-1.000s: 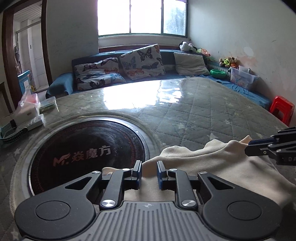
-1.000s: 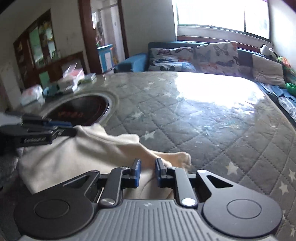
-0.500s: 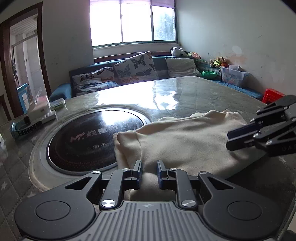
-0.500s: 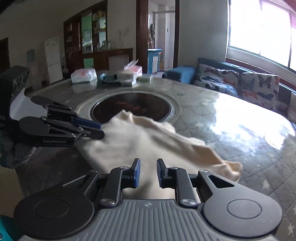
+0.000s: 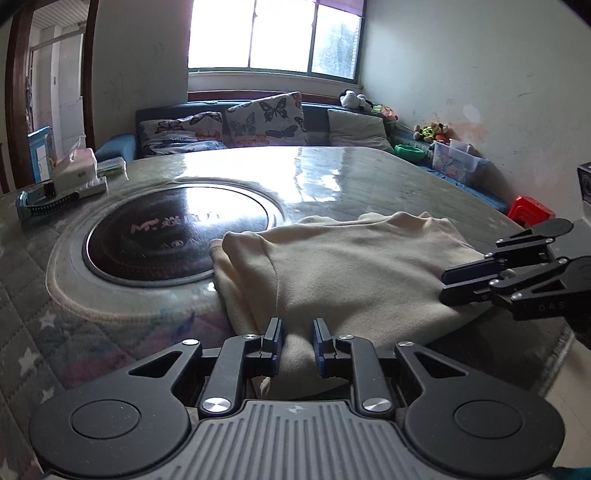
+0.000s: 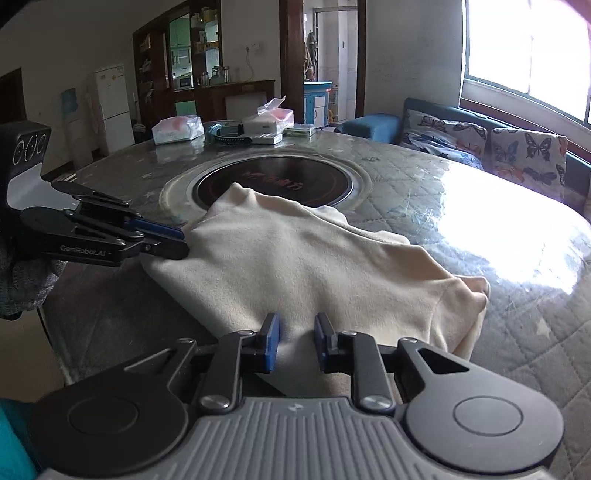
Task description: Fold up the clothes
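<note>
On the desk: a cream, soft-fabric garment (image 5: 354, 273) lies spread near the front edge, its far corner lapping over the rim of the black round glass hotplate (image 5: 177, 232) set into the top.
Desk surface: a grey-green quilted cover with pale stars under a glossy clear sheet (image 6: 480, 229), throwing back strong window glare.
Left hand-held gripper (image 5: 297, 345): fingers set a narrow gap apart, with a fold of the cream garment bunched between the blue pads; from the right wrist view its tips meet the garment's left edge (image 6: 173, 243).
Right hand-held gripper (image 6: 295, 345): the same narrow gap, cloth running up between the pads; in the left wrist view its tips pinch the garment's right edge (image 5: 454, 286).
Far side of desk: white tissue boxes and plastic packets (image 6: 258, 123), well apart from the garment.
Room, window side: a bright multi-pane window (image 5: 273, 33) above a dark blue sofa with butterfly-print cushions (image 5: 266, 120); a red plastic stool (image 5: 530, 210) by the white wall.
Room, inner side: a white fridge (image 6: 112, 107) and dark wooden shelving (image 6: 192, 59).
</note>
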The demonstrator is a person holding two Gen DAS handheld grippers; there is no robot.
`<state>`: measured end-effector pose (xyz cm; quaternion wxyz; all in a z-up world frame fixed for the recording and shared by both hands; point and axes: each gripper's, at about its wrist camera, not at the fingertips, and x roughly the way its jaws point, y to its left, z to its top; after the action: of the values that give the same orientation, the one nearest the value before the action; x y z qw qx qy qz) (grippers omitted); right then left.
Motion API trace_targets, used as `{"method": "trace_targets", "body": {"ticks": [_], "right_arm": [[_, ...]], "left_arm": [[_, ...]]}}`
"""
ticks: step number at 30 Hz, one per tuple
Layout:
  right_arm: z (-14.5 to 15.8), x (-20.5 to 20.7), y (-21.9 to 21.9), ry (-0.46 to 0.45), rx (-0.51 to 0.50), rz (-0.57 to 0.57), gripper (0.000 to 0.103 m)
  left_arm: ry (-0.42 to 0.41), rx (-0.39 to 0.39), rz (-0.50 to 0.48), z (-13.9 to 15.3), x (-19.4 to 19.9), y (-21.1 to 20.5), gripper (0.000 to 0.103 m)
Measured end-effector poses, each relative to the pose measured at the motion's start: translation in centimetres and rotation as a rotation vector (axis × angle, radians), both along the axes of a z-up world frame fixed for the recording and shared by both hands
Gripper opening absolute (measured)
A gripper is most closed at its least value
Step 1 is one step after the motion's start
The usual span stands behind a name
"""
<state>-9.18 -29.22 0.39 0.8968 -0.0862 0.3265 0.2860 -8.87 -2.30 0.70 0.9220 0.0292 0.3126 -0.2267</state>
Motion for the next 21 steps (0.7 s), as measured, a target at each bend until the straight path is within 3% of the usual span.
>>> {"method": "trace_targets", "body": {"ticks": [5,8,12,21], "right_arm": [[0.6,0.9,-1.4,0.001,0.02,-0.067,0.02],[1.0,1.5,-2.3,0.002,0.032,-0.107,0.02],[1.5,2.2,-3.5,0.003,0.049,-0.16,0.02],[1.1,4.1,-5.2,0.017,0.034,-0.259,0.018]], "left_arm": [[-0.008,0.013,-0.032,1.0,-0.4,0.3,0.021],[-0.044,0.028,-0.01,1.9,0.8,0.2,0.021],[-0.044,-0.008,0.025,2.4,3.6,0.0,0.019],[-0.015,0.028,0.07,0.8,6.9,-0.6,0.02]]}}
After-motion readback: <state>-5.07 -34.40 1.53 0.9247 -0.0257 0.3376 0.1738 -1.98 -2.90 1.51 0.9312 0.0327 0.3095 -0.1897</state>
